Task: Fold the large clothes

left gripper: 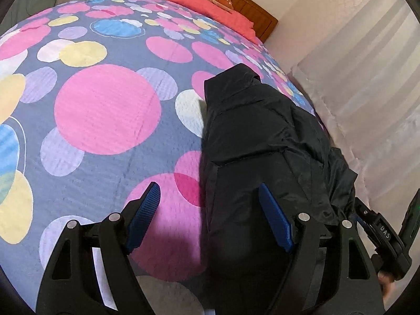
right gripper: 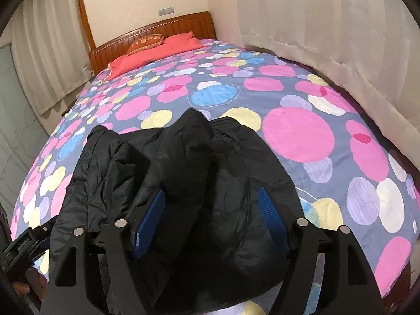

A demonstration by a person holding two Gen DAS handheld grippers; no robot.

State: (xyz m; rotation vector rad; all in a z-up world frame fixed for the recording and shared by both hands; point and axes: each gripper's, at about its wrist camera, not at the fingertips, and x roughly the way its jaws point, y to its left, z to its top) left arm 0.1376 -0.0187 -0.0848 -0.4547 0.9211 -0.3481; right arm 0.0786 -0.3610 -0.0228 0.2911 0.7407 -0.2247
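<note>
Black quilted fabric fills the lower middle of both wrist views: the jacket (right gripper: 189, 173) lies folded lengthwise on the bedspread (left gripper: 105, 110), near the foot end of the bed.

From the left wrist view I read the following, left to right. The left gripper (left gripper: 210, 210) stands wide, with nothing pressed between its blue pads (left gripper: 145, 210). One pad hangs over the spotted bedspread; the other hangs over the jacket's near edge. The jacket runs away from me toward the headboard (left gripper: 236, 2), with the red pillow (left gripper: 210, 8) beyond it. At the far right edge part of the right gripper's body shows.

From the right wrist view, left to right: curtains (right gripper: 52, 65) hang at the left, and the left gripper's body shows low in the corner. The right gripper (right gripper: 211, 210) is likewise spread wide — both pads hover over the jacket's bulk, and I cannot tell whether they touch the fabric. Bare bedspread lies to the right.
</note>
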